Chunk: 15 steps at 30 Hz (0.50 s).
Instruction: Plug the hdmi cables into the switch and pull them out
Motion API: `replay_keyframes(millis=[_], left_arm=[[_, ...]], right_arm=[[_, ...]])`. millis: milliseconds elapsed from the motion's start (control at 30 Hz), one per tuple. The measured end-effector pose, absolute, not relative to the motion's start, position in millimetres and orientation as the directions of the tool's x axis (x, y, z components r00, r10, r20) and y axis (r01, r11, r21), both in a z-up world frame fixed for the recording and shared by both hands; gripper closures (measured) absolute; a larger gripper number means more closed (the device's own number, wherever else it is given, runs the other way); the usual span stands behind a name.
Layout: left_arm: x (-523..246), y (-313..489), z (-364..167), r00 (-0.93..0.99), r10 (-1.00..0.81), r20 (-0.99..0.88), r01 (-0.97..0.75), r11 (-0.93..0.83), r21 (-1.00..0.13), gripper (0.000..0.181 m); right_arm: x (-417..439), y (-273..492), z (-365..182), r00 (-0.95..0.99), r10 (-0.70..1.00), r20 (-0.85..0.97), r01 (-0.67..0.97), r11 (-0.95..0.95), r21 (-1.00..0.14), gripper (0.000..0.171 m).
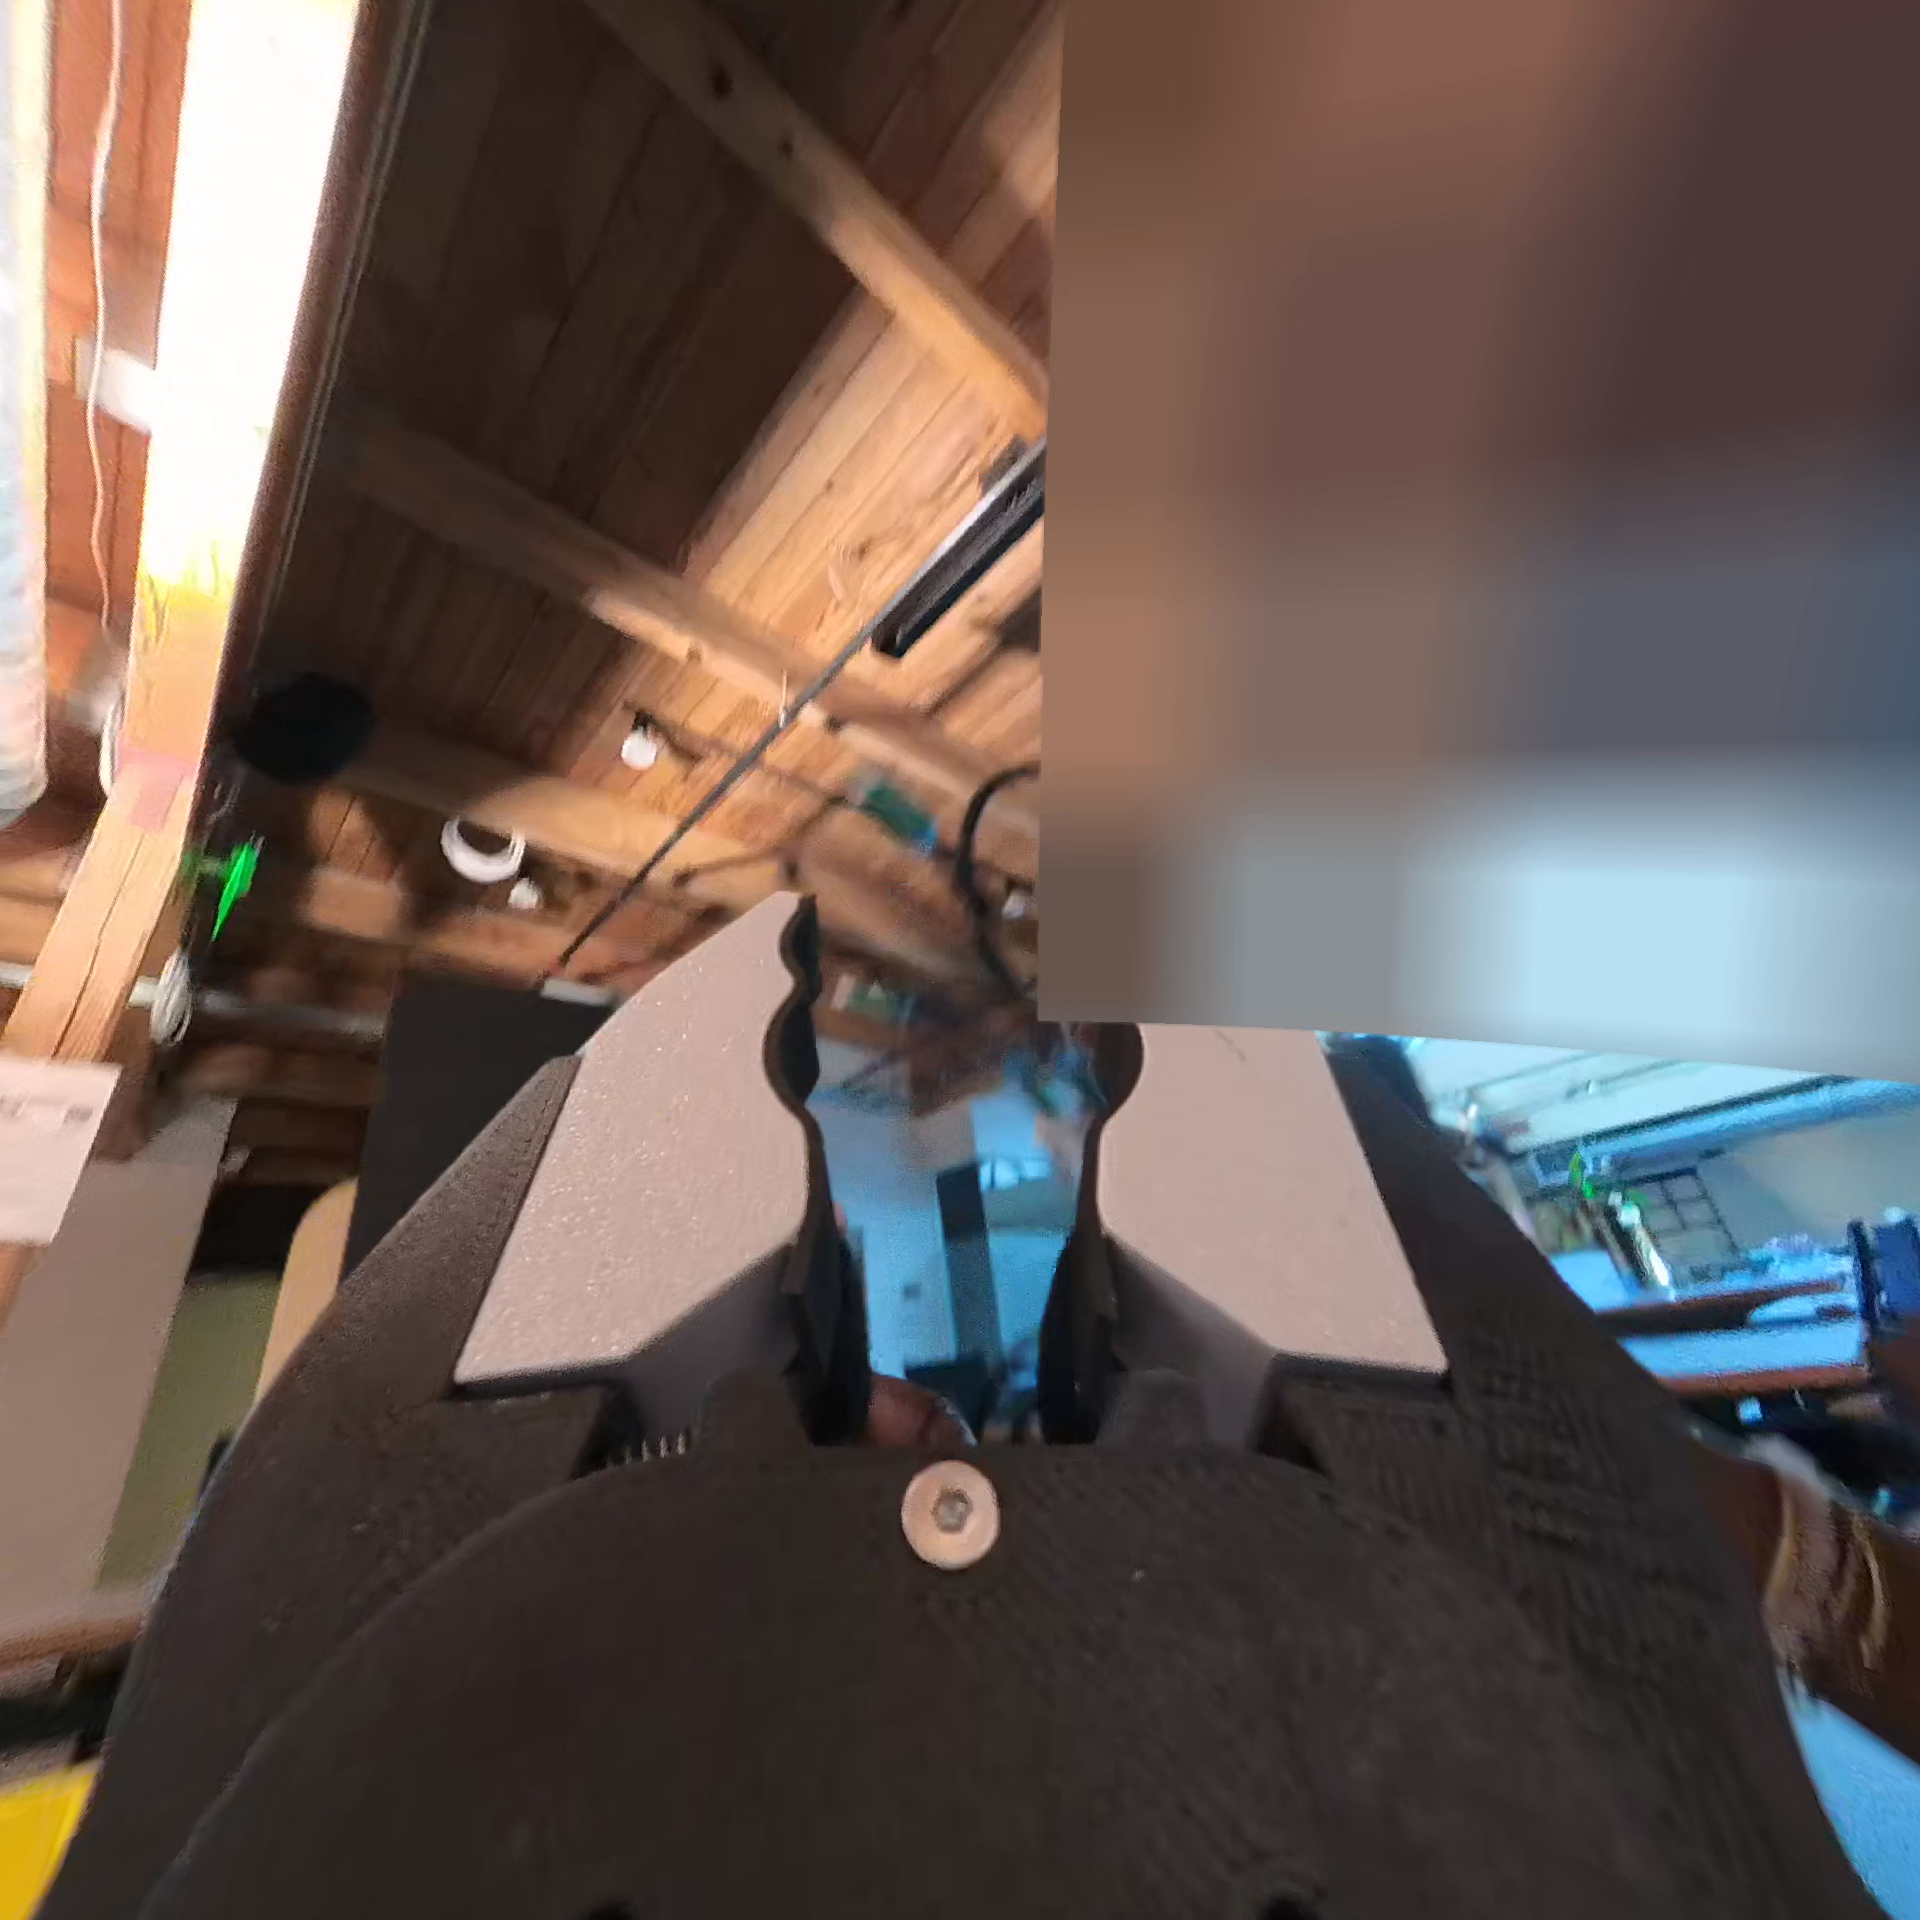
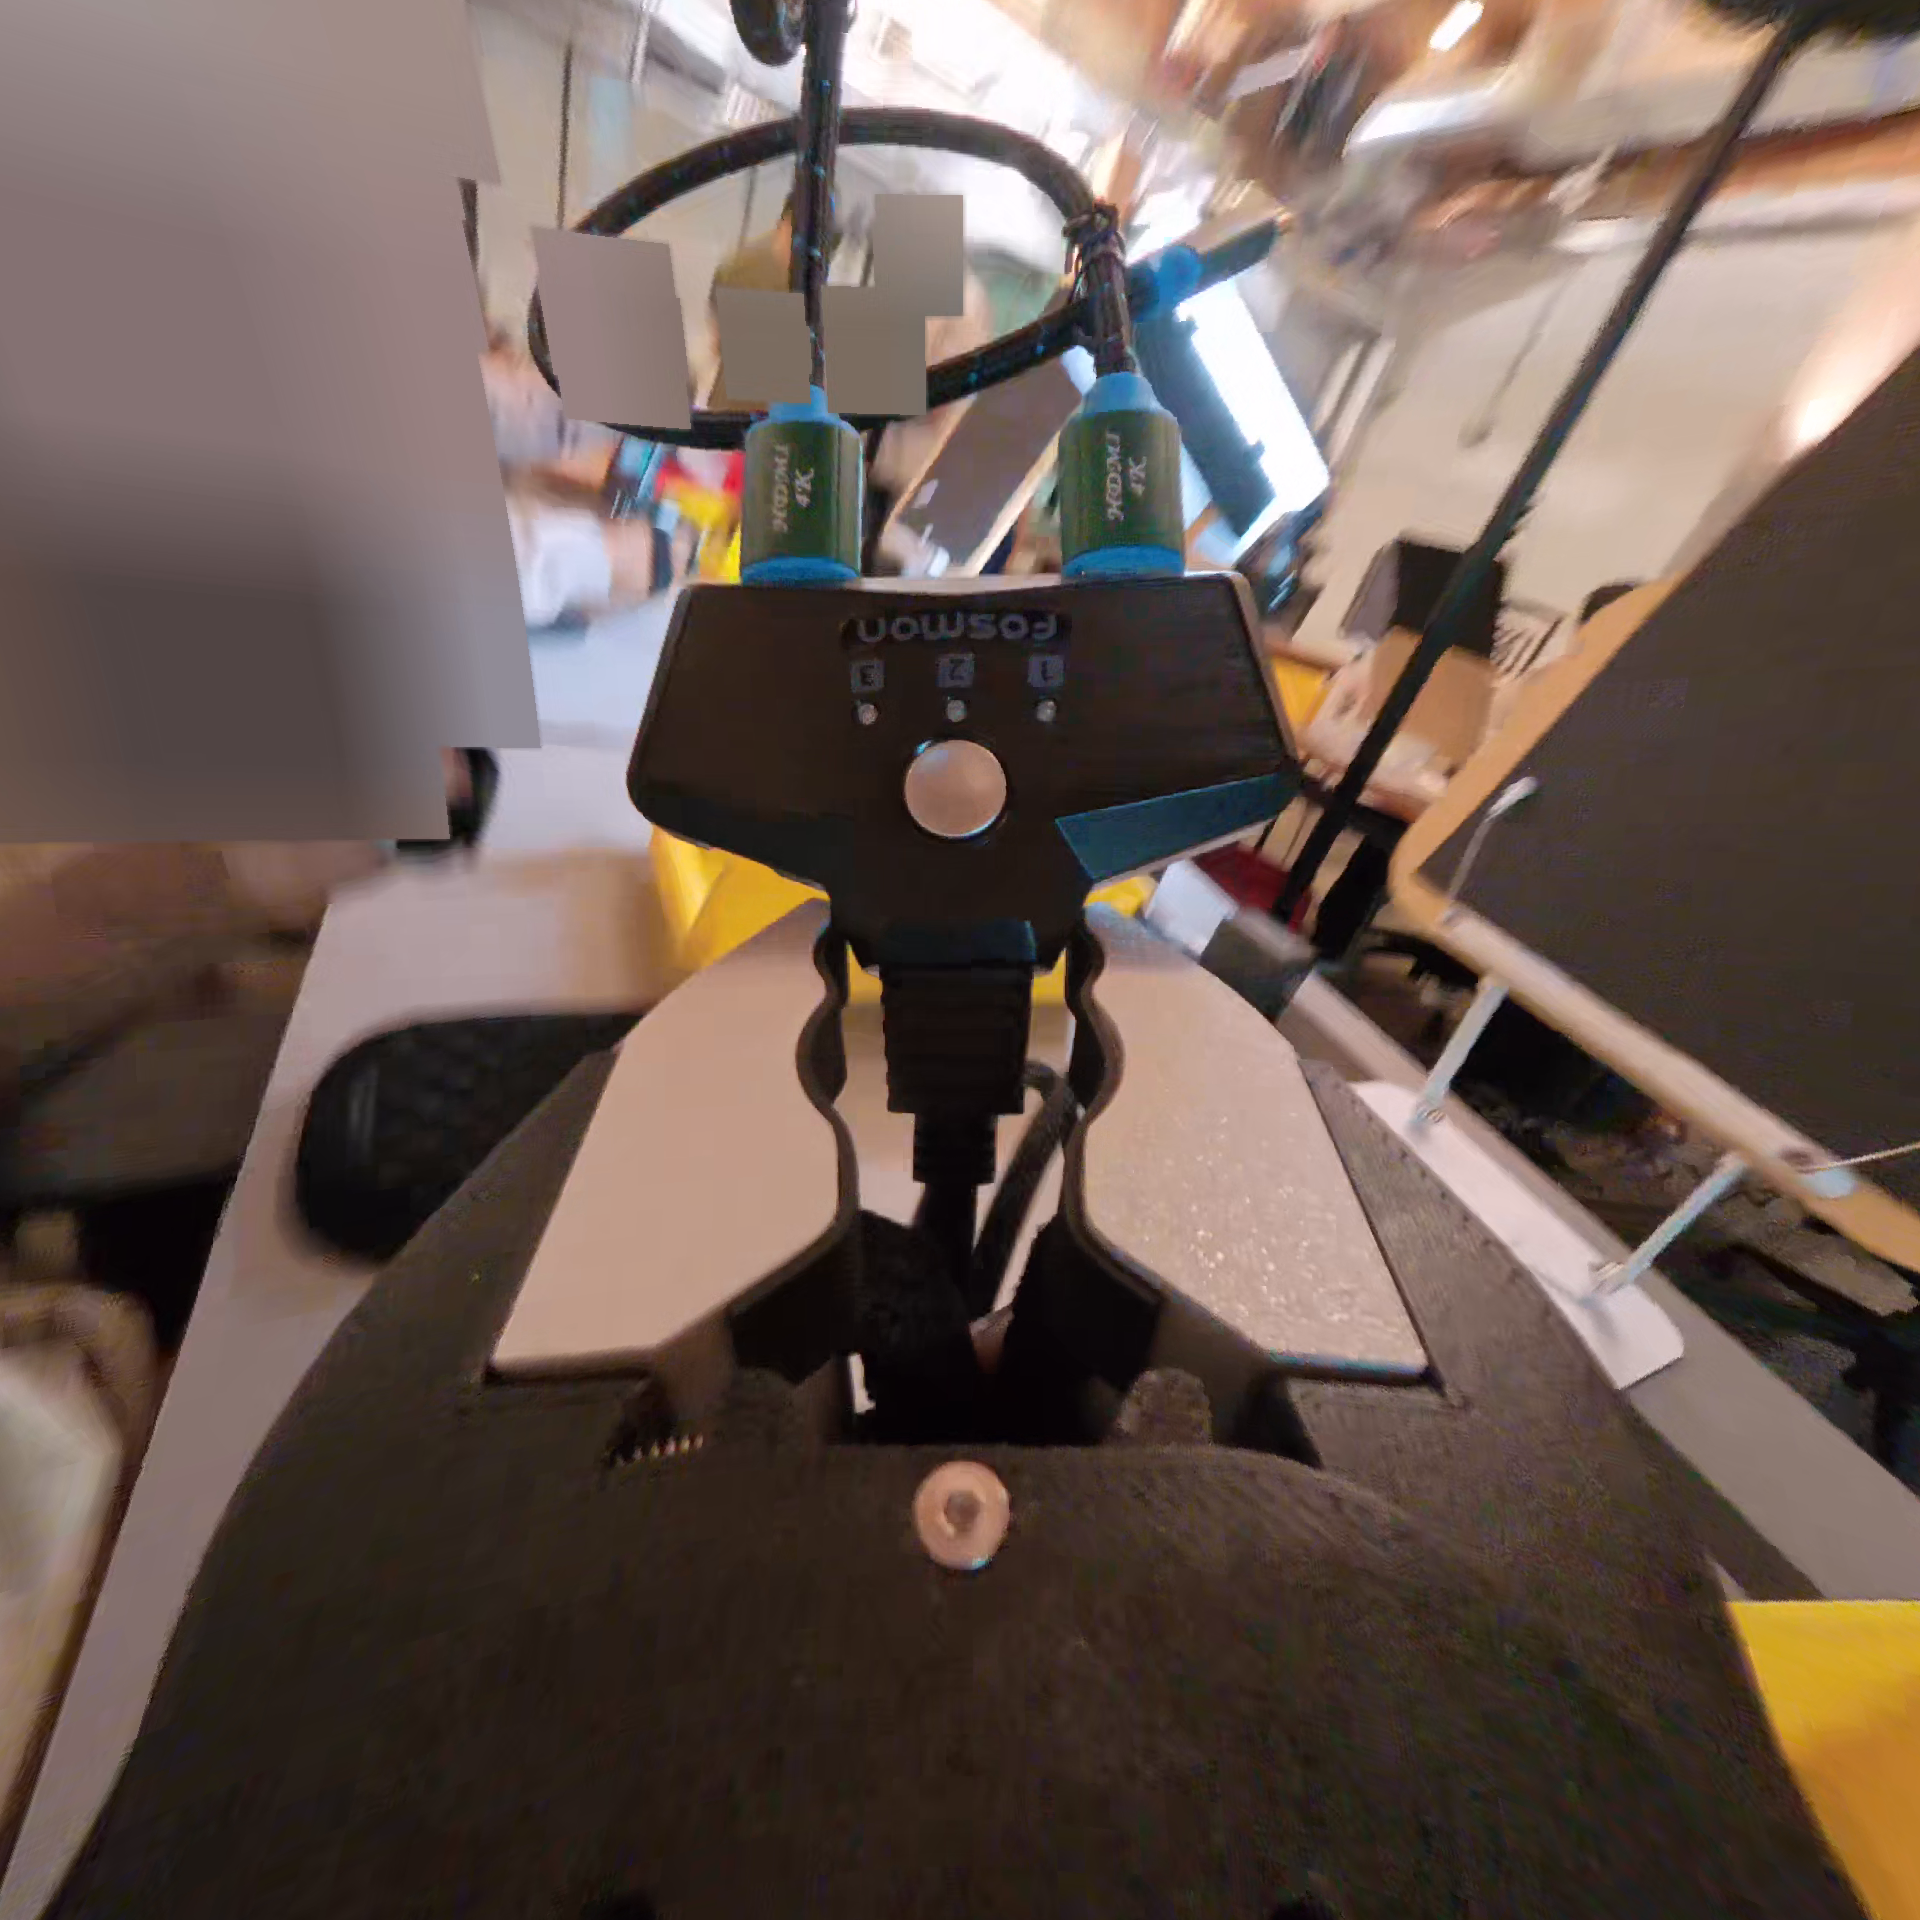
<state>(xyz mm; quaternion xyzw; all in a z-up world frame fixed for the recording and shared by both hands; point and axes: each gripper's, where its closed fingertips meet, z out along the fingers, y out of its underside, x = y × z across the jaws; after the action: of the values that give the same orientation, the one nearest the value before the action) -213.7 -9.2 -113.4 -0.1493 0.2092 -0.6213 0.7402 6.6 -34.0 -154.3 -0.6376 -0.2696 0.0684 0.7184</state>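
Black HDMI switch sits clamped at its neck in the right gripper, two green plugs seated; left gripper empty, jaws parted. A crooked pull could twist the switch loose

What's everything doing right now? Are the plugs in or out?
Switch: held up off the table by its cable end.
Left plug: pushed into the switch.
Right plug: pushed into the switch.
Right gripper: shut on the switch.
Left gripper: open, holding nothing, pointing at the ceiling.
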Motion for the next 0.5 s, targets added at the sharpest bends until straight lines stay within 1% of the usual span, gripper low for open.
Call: replay_keyframes(millis=[33,100,167,233,300,400,500], left_arm=[[-196.1,-3.2,-125.7,0.149,-0.982,-0.120,0.822,0.190,-0.536,0.133],[-160.5,4.7,-152.9,0.162,-0.978,-0.132,0.732,0.209,-0.648,0.134],[-135.1,3.7,-174.4,0.152,-0.974,-0.168,0.649,0.226,-0.726,0.134],[-121.0,1.0,-187.6,0.160,-0.961,-0.225,0.586,0.276,-0.761,0.136],[-113.7,4.6,-195.7,0.174,-0.958,-0.229,0.553,0.287,-0.782,0.139],[-106.2,7.3,-204.4,0.138,-0.971,-0.197,0.525,0.240,-0.816,0.141],[-103.9,8.4,-206.7,0.143,-0.968,-0.205,0.507,0.249,-0.825,0.141]], right_arm=[[16.3,-37.3,-134.9,0.871,0.410,0.270,0.192,0.220,-0.956,0.131],[40.2,-44.8,-102.3,0.915,0.327,0.237,0.143,0.286,-0.947,0.130],[65.8,-53.8,-77.3,0.944,0.230,0.238,0.153,0.335,-0.930,0.131],[88.8,-64.2,-56.0,0.959,0.139,0.246,0.179,0.376,-0.909,0.131],[114.0,-73.4,-40.5,0.963,0.007,0.268,0.243,0.398,-0.885,0.131],[158.8,-83.2,-36.9,0.942,-0.199,0.269,0.328,0.400,-0.856,0.131],[204.1,-85.0,-62.0,0.929,-0.323,0.182,0.306,0.388,-0.870,0.131]])
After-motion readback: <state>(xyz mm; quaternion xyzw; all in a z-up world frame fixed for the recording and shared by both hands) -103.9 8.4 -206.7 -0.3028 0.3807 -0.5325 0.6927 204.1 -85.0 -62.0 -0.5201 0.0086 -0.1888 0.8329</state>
